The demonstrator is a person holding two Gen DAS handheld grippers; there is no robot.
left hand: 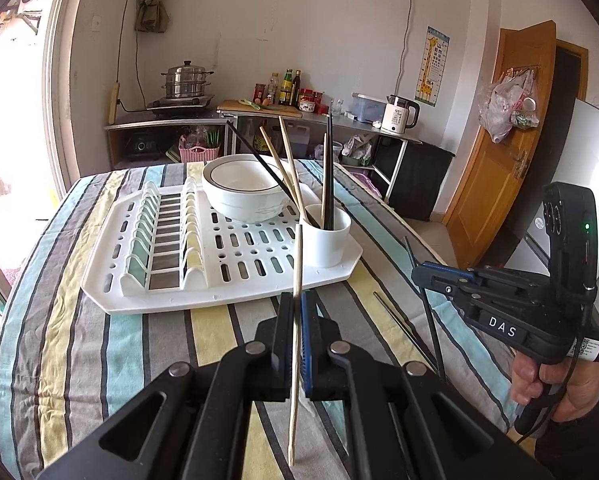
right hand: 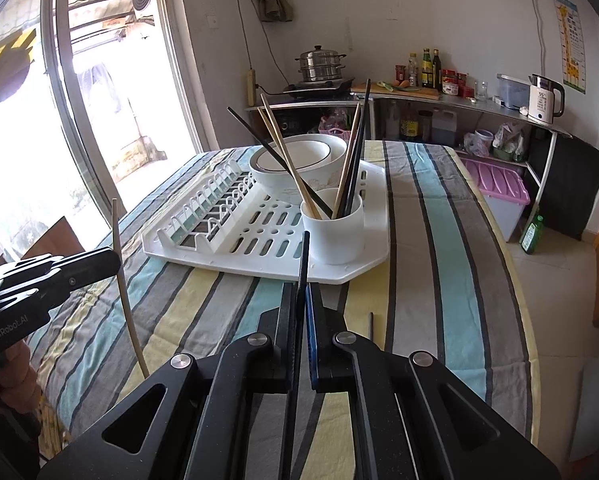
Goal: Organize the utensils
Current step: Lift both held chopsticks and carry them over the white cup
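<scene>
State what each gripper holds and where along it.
Left gripper pinches a light wooden chopstick around mid-length. Right gripper pinches a black chopstick near mid-length.

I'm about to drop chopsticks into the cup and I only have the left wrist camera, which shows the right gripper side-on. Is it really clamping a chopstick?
Observer: Yes. In the right wrist view, the right gripper is shut on a black chopstick. The chopstick is pinched between the pads, and its upper end points toward the white cup.
Operator: Good. Is there anything on the floor past the table's right edge that I can't see?
Observer: A green bottle stands on the floor there, next to a purple-lidded bin.
</scene>
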